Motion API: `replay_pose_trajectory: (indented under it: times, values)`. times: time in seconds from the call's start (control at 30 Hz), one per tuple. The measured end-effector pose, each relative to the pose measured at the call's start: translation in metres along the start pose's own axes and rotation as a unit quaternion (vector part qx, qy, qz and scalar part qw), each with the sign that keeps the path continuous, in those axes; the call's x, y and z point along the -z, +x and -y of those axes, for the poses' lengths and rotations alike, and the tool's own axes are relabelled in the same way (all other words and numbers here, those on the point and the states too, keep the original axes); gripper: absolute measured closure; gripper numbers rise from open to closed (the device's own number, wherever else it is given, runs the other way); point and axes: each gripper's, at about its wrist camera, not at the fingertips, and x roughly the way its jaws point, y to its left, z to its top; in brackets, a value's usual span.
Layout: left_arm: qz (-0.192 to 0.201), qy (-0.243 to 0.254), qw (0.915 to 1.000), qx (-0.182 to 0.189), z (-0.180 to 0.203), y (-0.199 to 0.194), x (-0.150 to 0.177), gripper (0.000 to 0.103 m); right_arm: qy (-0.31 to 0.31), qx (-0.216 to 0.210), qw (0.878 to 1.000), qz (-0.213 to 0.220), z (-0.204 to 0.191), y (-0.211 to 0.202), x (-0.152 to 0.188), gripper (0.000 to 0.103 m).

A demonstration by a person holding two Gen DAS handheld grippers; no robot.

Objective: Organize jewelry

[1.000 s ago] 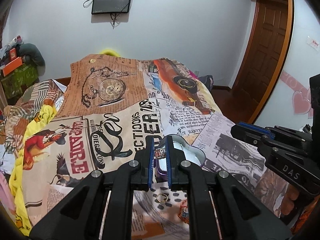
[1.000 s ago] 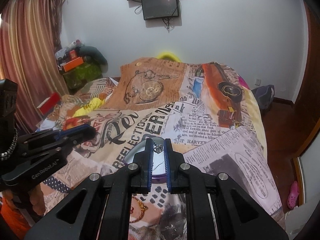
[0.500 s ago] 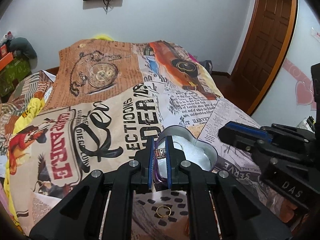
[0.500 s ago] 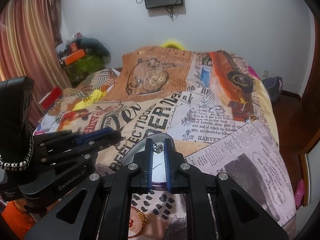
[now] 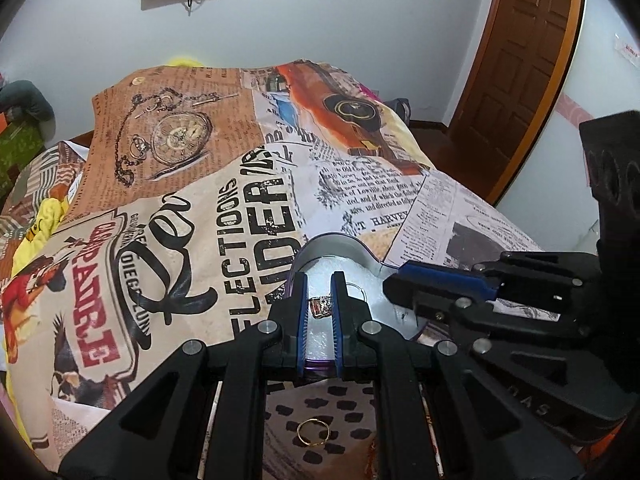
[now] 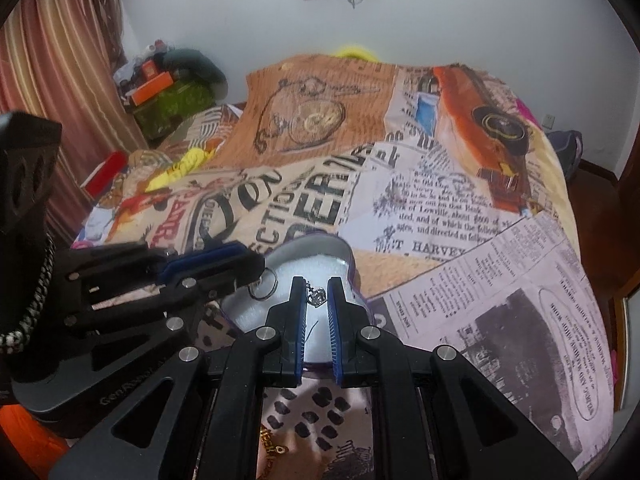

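Lower both over the heart-shaped silver tin's [image 5: 362,248] white padding (mind the loose ring there); the left gripper [image 5: 319,312] pinches a reddish-gold ring [image 5: 320,306], the right gripper [image 6: 316,300] a small silver crown charm [image 6: 317,296] — release gently.

Both grippers are crowding over the heart-shaped tin [image 5: 336,245] on the bedspread [image 5: 224,208]. The right gripper [image 5: 400,294] is reaching in from three o'clock in the left wrist view, blocking that side of the tin. In the right wrist view the left gripper [image 6: 256,270] is closing off nine o'clock. Toward twelve o'clock, beyond the tin's far rim, the bedspread is lying open and flat. At six o'clock a gold ring [image 5: 313,432] is lying on the cloth.
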Motion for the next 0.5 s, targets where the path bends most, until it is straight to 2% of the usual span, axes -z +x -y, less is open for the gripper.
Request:
replay_pose_trajectory:
  times: [0.33,0.5]
  values:
    - [0.002,-0.001,1.0,0.001,-0.001,-0.005,-0.001,0.093,-0.004,-0.011,1.0,-0.015,0.0,0.006,0.002,0.094]
    - [0.007,-0.014,0.9999,-0.005,-0.007,-0.014,-0.002,0.093,-0.015,0.002,1.0,-0.007,-0.003,0.003,0.001,0.093]
